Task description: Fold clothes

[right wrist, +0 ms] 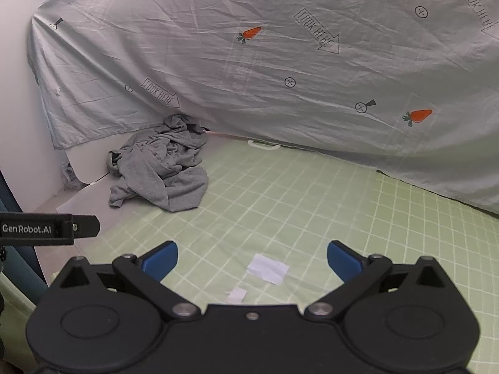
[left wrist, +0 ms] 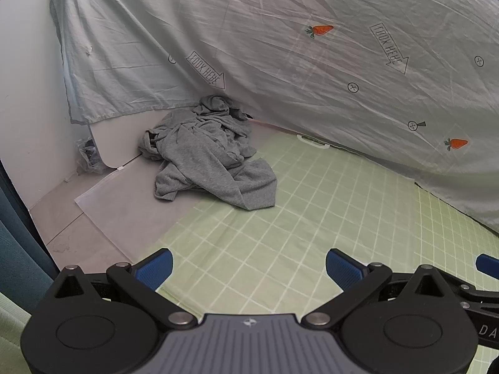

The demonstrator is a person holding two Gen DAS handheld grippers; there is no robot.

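A crumpled grey garment [left wrist: 209, 152] is found heaped at the far left edge of the green checked cloth [left wrist: 312, 218], against the draped printed sheet [left wrist: 280, 46]. Left gripper [left wrist: 248, 269] and right gripper [right wrist: 252, 260] are held released, well apart from it.

Grey garment [left wrist: 205, 152] crumpled in heap, far-left, half on green checked mat [left wrist: 296, 218].

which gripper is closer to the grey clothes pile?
Left, by a small margin. The grey clothes pile lies ahead and slightly left of the left gripper, looking larger there. From the right gripper it sits further off, ahead-left. Both jaws open, neither touching it.
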